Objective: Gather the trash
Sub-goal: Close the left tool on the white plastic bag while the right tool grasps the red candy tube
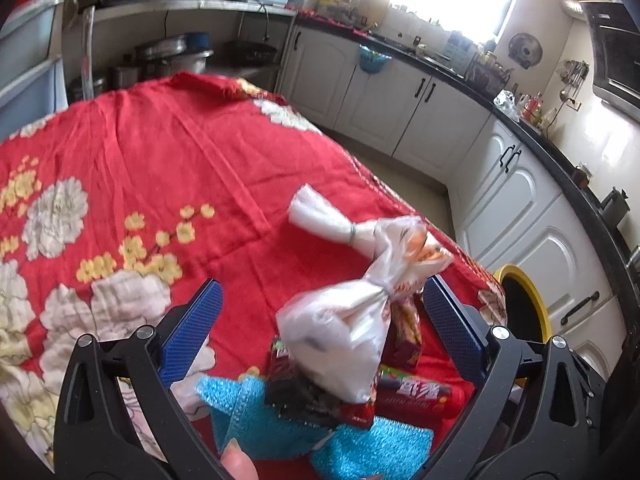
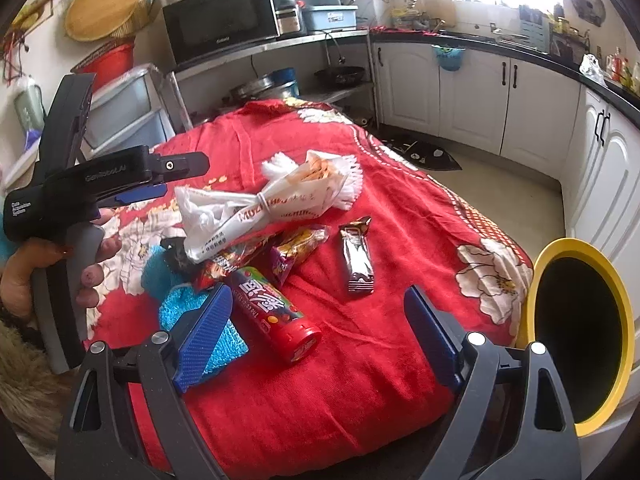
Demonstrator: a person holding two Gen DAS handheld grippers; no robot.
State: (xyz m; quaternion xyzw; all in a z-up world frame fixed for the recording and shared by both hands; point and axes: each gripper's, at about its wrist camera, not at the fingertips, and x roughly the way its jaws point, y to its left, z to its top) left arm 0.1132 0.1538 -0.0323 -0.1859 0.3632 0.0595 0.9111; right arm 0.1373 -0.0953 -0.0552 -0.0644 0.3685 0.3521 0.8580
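A pile of trash lies on the red flowered tablecloth (image 2: 360, 360): white tied plastic bags (image 2: 256, 208), a red candy tube (image 2: 276, 316), a dark wrapper (image 2: 357, 258), a yellow-purple snack packet (image 2: 296, 250) and a blue scrubbing cloth (image 2: 188, 312). My left gripper (image 1: 324, 320) is open, its blue pads either side of a white bag (image 1: 340, 340); it also shows in the right wrist view (image 2: 176, 176). My right gripper (image 2: 320, 336) is open and empty, just in front of the candy tube. A yellow-rimmed bin (image 2: 580, 336) stands at the table's right edge.
White kitchen cabinets (image 2: 472, 92) with a black countertop run along the right and back. A shelf with a microwave (image 2: 220, 20) and pots stands behind the table. A dark mat (image 2: 424, 152) lies on the floor.
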